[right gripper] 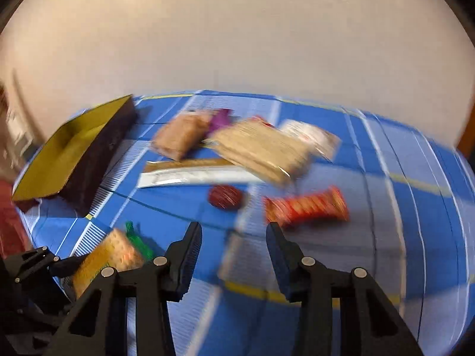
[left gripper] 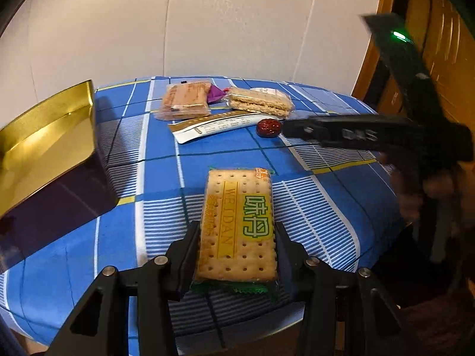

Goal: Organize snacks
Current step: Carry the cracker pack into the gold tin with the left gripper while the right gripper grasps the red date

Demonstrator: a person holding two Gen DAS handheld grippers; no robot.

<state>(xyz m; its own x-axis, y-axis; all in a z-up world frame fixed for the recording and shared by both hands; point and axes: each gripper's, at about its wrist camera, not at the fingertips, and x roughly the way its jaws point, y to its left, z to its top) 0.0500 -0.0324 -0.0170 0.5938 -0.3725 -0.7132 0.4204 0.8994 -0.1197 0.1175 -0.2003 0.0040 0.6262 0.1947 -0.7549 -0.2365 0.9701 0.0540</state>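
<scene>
Both left gripper (left gripper: 236, 237) jaws clamp the cracker packet (left gripper: 237, 225), lengthwise pointing forward; right gripper (right gripper: 234, 237) gapes empty.

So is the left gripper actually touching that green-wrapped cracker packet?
Touching: in the left wrist view both fingers of the left gripper press the cracker packet's sides.

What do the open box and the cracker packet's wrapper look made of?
The box looks like metal tin or foil-lined card: mirror-like gold interior, matte dark outer wall. The cracker packet, clamped in the left tongs, looks like clear glossy plastic film with crimped green ends.
</scene>
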